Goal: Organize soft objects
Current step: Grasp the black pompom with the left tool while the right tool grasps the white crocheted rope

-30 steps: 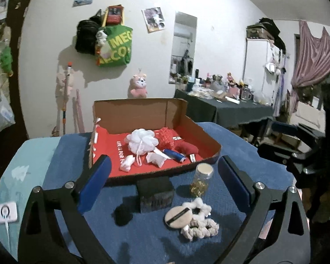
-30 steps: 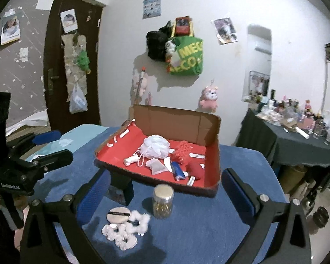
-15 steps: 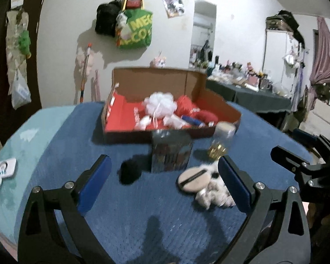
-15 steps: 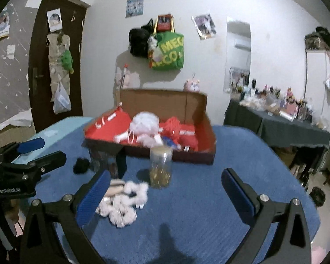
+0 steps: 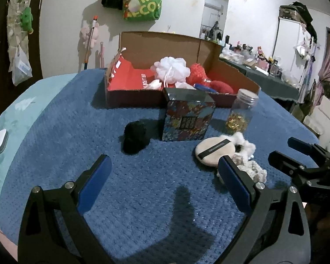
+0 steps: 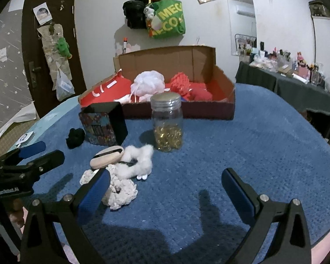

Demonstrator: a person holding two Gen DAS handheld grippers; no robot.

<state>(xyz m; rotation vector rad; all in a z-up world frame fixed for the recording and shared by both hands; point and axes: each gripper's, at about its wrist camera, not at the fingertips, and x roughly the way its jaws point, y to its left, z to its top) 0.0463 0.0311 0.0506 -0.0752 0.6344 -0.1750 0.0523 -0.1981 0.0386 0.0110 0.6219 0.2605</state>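
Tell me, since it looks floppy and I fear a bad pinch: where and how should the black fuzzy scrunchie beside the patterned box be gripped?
Probably across the middle of the black fuzzy scrunchie, coming from above with the open left gripper. It lies as a low bunched heap on the blue textured cloth, with no rim to catch sideways, and the colourful patterned box crowds its right.

Surface: blue knitted blanket (image 5: 77, 118)
Ahead: cardboard box (image 5: 165, 44), patterned tin (image 5: 187, 118), glass jar (image 5: 242, 112)
Nearer: black scrunchie (image 5: 135, 137), powder puff (image 5: 214, 151), white scrunchies (image 6: 129, 176)
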